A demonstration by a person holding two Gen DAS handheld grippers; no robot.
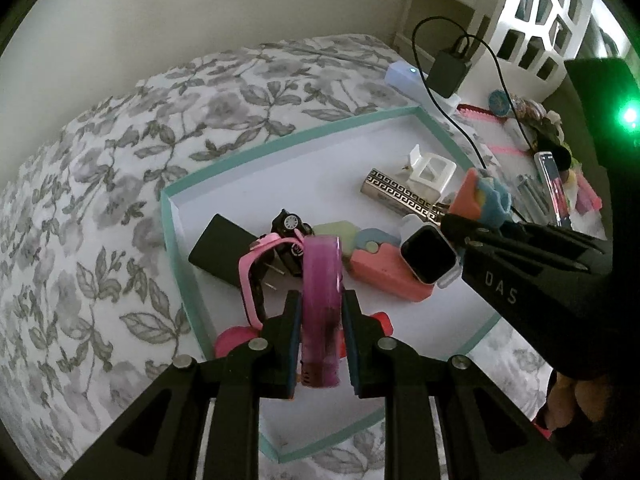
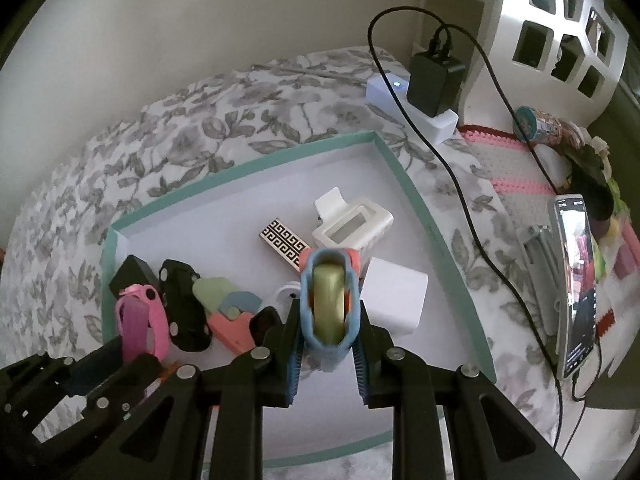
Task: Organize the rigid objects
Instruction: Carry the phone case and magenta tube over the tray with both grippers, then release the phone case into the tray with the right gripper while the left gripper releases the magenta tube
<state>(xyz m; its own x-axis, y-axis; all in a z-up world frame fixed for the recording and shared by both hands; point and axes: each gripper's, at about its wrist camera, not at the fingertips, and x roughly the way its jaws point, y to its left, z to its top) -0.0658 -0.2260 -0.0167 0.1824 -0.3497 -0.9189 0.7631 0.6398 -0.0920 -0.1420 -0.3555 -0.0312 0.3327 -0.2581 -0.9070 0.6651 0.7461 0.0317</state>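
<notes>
Both claws over the shallow teal-rimmed tray [image 1: 288, 140] on the bed, floral bedspread [image 1: 100, 200] all round. My left claw [image 1: 321, 344] closed on a purple ring-shaped thing [image 1: 321, 280], held on edge between the pads, up over the tray's near-left part; can't tell exactly what it is. My right claw [image 2: 327, 344] closed on a blue-and-coral toy piece w/ a yellow-green wheel inside [image 2: 328, 304], held above the tray's middle; from left cam same piece shows at the right claw's tip [image 1: 486, 200]. In tray, left side: black block [image 1: 222, 252] w/ plug prongs at its edge, pink band [image 1: 256, 276] looped in front of it, small black toy car [image 1: 290, 226]. Mid: pale green, blue and coral flat shapes in a heap [image 1: 380, 268], a watch w/ dark square face [image 1: 430, 254] leaning on the coral one. Further back: silver bar w/ key-pattern trim [image 1: 400, 196], white hair clip [image 1: 430, 170] touching its far end. Right cam also shows a white cube [image 2: 396, 300] just right of my claw. Outside tray, far right corner of bed: white power strip [image 2: 400, 96] w/ black charger [image 2: 430, 80] plugged in, black cable [image 2: 472, 200] running down to a phone [image 2: 576, 280], screen lit, propped on a stand. White laundry basket [image 2: 552, 28] behind. Pink-and-grey crochet mat [image 2: 516, 164] near phone.
</notes>
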